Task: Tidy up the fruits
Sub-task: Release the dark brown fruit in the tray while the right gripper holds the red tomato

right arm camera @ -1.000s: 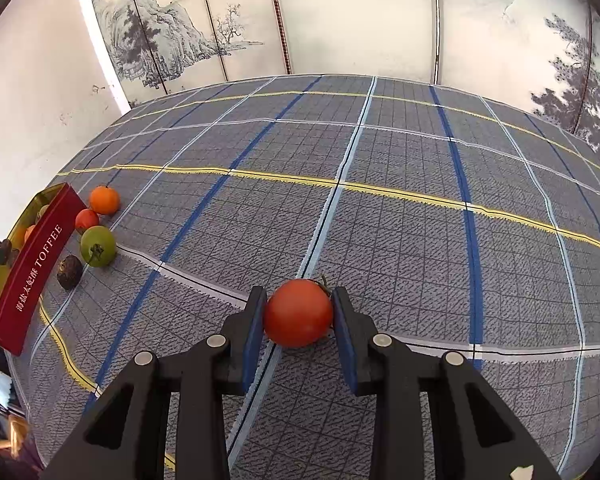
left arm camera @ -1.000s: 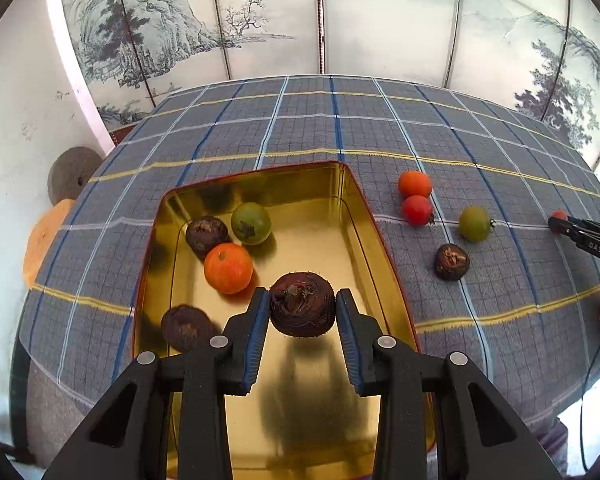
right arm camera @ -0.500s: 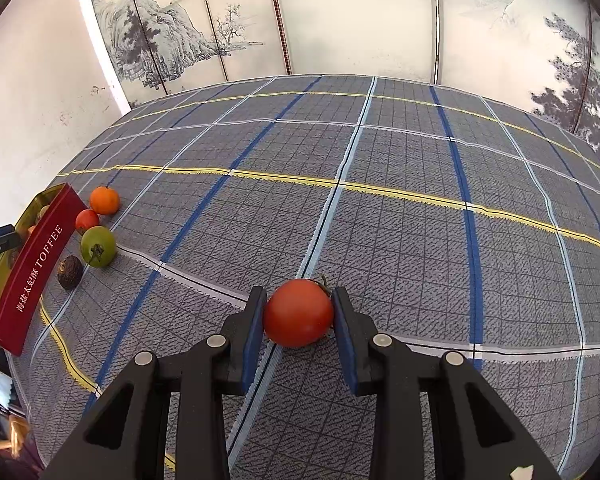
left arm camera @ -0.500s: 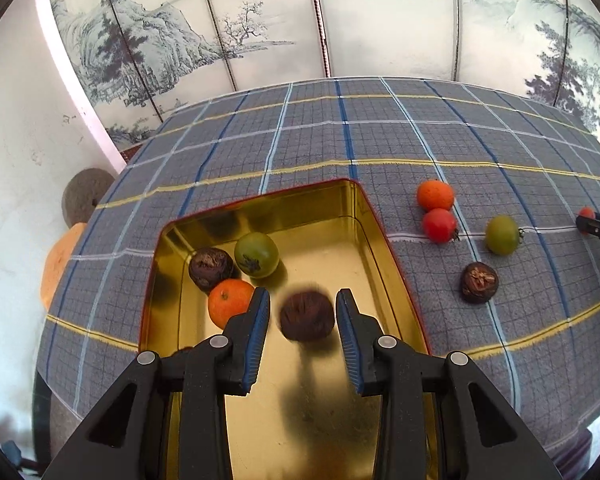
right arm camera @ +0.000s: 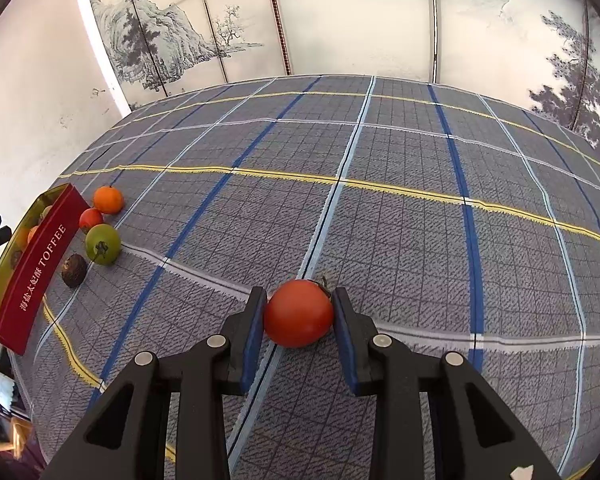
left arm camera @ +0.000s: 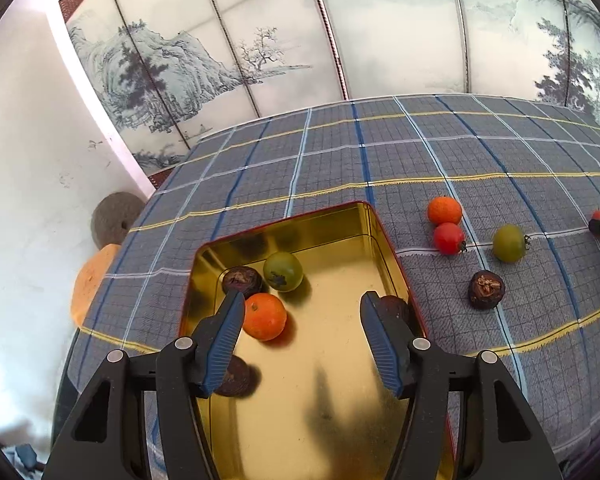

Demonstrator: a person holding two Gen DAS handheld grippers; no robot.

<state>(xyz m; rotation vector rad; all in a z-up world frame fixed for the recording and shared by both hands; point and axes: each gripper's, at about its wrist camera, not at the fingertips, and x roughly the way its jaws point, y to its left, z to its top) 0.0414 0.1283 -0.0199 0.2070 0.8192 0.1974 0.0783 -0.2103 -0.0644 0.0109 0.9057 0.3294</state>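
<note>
Left gripper (left arm camera: pixel 302 332) spread wide and empty over the gold tin (left arm camera: pixel 340 420); right gripper (right arm camera: pixel 299 322) clamped on a red tomato (right arm camera: pixel 299 313).

Five fruits lie inside the tin; four sit on the plaid cloth (left arm camera: pixel 340 168) just right of it. The step in hand looks like ferrying the tomato: next, carry it leftward to the tin and release.

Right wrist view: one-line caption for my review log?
Right claw grips a red tomato above the plaid cloth; toffee tin far left.
</note>
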